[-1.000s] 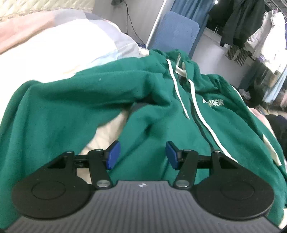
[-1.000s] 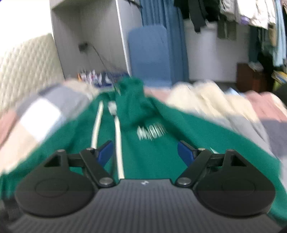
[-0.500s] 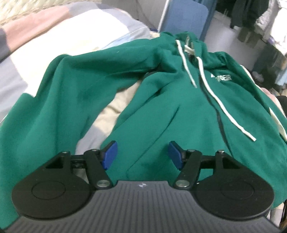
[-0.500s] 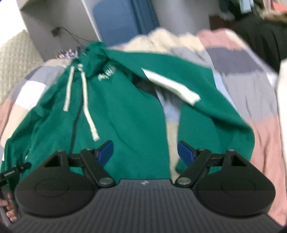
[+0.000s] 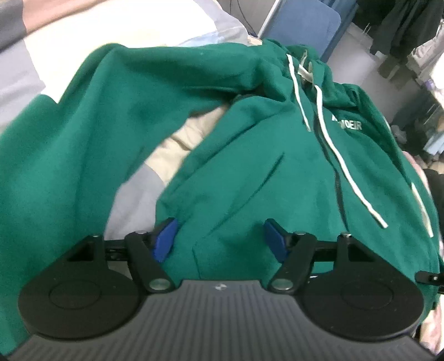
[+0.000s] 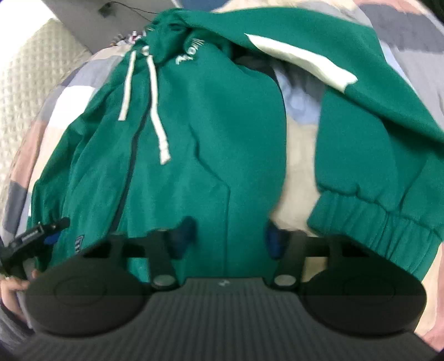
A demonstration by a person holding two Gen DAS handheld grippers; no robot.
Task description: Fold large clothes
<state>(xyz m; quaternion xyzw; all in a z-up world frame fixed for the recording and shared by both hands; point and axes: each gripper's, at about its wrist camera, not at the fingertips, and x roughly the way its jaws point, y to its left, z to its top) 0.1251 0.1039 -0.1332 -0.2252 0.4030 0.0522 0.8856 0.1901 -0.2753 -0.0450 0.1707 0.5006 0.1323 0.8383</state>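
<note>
A green zip hoodie (image 5: 263, 166) with white drawstrings (image 5: 347, 172) lies face up on a bed, hood at the far end. Its left sleeve (image 5: 83, 138) spreads out to the left. My left gripper (image 5: 220, 238) stands open just above the lower left front, with green cloth below its blue pads. In the right wrist view the hoodie (image 6: 208, 125) fills the middle and its ribbed right cuff (image 6: 369, 230) lies at the right. My right gripper (image 6: 227, 236) is closing with the bottom hem between its jaws; the pads are still apart. The left gripper (image 6: 41, 230) shows at the lower left.
Patchwork bedding (image 5: 133, 200) in cream, grey and pink lies under the hoodie. A blue chair (image 5: 302, 25) and hanging clothes (image 5: 402, 27) stand beyond the bed. A quilted headboard (image 6: 33, 69) is at the left. A hand (image 6: 11, 286) grips the left tool.
The right gripper swung down from the room onto the hoodie's hem, and its jaws narrowed. The left gripper tipped down and eased closer to the lower front, its jaws a little wider.
</note>
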